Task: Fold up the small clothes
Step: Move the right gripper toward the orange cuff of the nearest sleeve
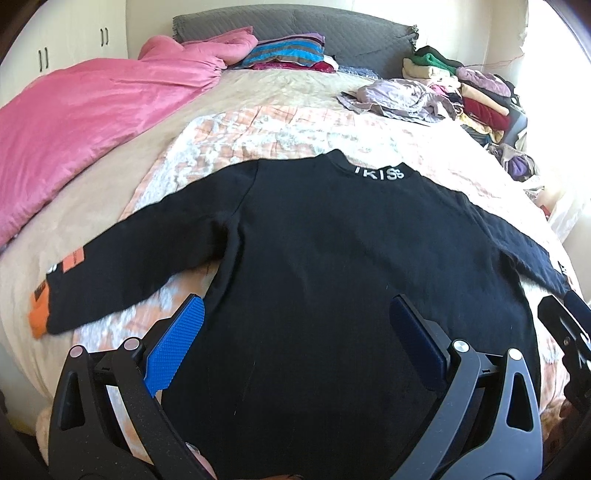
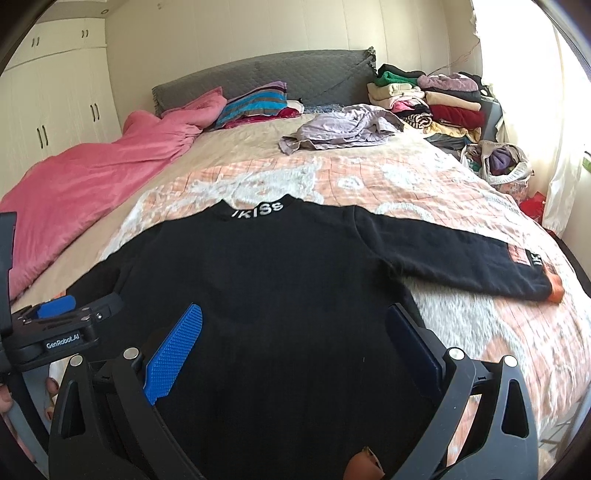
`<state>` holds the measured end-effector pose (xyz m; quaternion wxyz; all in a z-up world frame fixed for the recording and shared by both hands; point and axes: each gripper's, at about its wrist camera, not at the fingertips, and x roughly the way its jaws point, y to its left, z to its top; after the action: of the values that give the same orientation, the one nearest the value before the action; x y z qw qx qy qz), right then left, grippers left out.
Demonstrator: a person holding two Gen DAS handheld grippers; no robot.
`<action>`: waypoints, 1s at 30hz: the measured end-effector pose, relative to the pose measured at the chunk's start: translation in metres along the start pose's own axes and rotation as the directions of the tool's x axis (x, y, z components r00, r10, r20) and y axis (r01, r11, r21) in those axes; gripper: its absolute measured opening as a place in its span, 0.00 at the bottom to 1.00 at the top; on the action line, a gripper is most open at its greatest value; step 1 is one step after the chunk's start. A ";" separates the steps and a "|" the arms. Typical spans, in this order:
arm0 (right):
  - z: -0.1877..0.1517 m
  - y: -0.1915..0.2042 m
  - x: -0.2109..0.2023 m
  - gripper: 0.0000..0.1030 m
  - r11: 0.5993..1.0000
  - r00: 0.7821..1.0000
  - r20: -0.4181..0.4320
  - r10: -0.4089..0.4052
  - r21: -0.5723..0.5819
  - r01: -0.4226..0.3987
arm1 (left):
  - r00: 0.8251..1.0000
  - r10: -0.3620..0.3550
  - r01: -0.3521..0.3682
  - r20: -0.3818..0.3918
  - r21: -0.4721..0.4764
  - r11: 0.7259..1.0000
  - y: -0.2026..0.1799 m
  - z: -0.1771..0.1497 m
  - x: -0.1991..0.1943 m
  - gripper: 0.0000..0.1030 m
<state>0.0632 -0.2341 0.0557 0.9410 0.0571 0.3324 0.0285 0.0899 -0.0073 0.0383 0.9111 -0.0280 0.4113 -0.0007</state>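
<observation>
Over the near hem, both tools hover side by side. Left gripper (image 1: pixel 295 332): blue ribbed fingers (image 1: pixel 177 343) spread wide, nothing between them. Right gripper (image 2: pixel 295 343): same, fingers (image 2: pixel 175 350) spread, empty. From the left wrist view the right tool's edge shows just beside it, over the hem's right part.

Below them, black long-sleeved sweatshirt with white lettering on the collar (image 1: pixel 325 251) lies flat on the bed, collar pointing away, both sleeves stretched straight out to the sides, orange cuffs at the ends. It sits on a peach-and-white patterned fleece blanket (image 2: pixel 369 177).

Further out: pink quilt (image 1: pixel 85 110) on the left, crumpled lavender garment (image 2: pixel 343 127) beyond the collar, stack of folded clothes (image 2: pixel 436 99) by the grey headboard (image 1: pixel 295 22).

Judgement: spread-out step looks done, folding not yet begun. Next move likely needs each tool to go out to a sleeve, pinch near the cuff, and bring it across the body.
</observation>
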 end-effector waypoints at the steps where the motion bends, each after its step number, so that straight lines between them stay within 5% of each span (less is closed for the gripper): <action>1: 0.005 -0.003 0.003 0.96 1.000 1.000 0.000 0.005 0.006 -0.005 | 1.000 -0.003 0.003 -0.003 0.006 1.000 -0.002 0.004 0.002 0.91; 11: 0.046 -0.036 0.031 0.96 0.995 1.000 -0.001 -0.013 0.094 0.013 | 0.998 -0.059 0.061 -0.026 0.121 0.991 -0.052 0.038 0.024 0.91; 24: 0.082 -0.109 0.056 0.96 0.956 0.982 0.018 -0.187 0.233 0.178 | 0.986 -0.160 0.166 -0.045 0.211 0.963 -0.093 0.075 0.068 0.92; 30: 0.078 -0.160 0.061 0.96 0.893 0.952 -0.018 -0.304 0.341 0.292 | 0.976 -0.198 0.214 -0.091 0.237 0.948 -0.105 0.076 0.089 0.91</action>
<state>0.1625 -0.3946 0.0576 0.9159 0.1675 0.3202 -0.1749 0.2081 -0.1104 0.0270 0.8884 0.0423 0.4327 -0.1475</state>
